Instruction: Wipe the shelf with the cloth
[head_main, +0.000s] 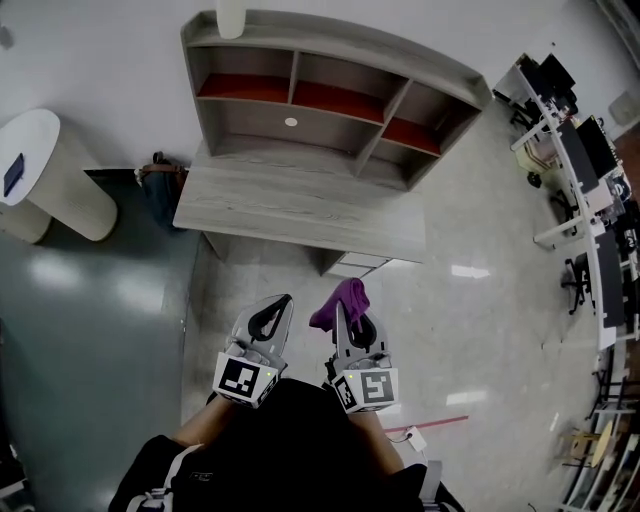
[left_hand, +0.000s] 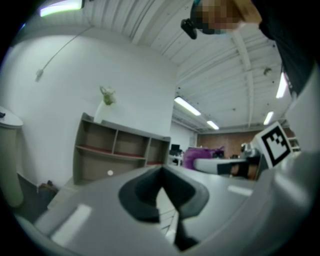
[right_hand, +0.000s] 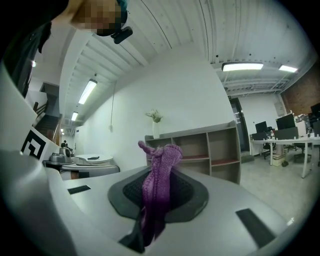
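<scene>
A grey wooden shelf unit (head_main: 330, 95) with red-lined compartments stands on a desk (head_main: 300, 210) against the white wall; it also shows in the left gripper view as the shelf (left_hand: 117, 150) and in the right gripper view as the shelf (right_hand: 200, 152). My right gripper (head_main: 342, 312) is shut on a purple knitted cloth (head_main: 340, 303), which bunches up above the jaws as the cloth (right_hand: 159, 185). My left gripper (head_main: 278, 312) is shut with nothing in it, its jaws meeting at the tips. Both grippers hang well short of the desk, over the floor.
A round white table (head_main: 45, 175) stands at the left with a dark device on it. A vase (head_main: 231, 17) sits on top of the shelf. Office desks and chairs (head_main: 585, 190) line the right side. A brown bag (head_main: 160, 180) lies left of the desk.
</scene>
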